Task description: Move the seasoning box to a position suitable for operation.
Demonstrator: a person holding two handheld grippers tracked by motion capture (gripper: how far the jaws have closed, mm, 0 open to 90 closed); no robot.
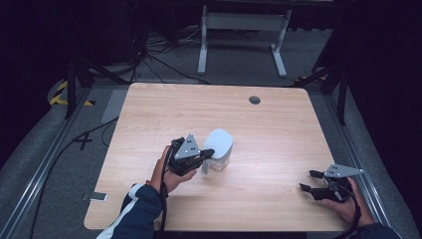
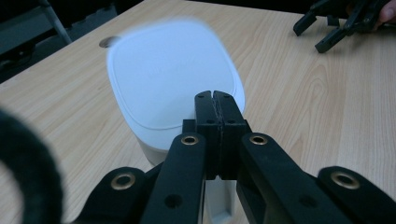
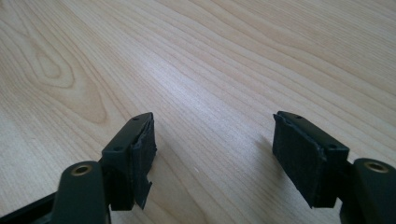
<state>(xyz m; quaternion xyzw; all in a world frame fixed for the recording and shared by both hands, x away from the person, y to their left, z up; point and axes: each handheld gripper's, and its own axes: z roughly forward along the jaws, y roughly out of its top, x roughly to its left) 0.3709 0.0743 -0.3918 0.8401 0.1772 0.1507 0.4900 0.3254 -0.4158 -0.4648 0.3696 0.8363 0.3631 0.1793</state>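
High view: above the near edge, facing forward and down over the light wooden table [image 1: 278,129]. Gripper views: close and low over its surface, the shared part.

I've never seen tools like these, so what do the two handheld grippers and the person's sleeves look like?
Both are black. The left gripper and right gripper each carry a grey three-cornered plate with small dark holes on top. Each has two flat jaws faced with black pads, on arms with brass-coloured rivets. A black cable trails back from each along the forearm. The left sleeve is dark blue with a white stripe.
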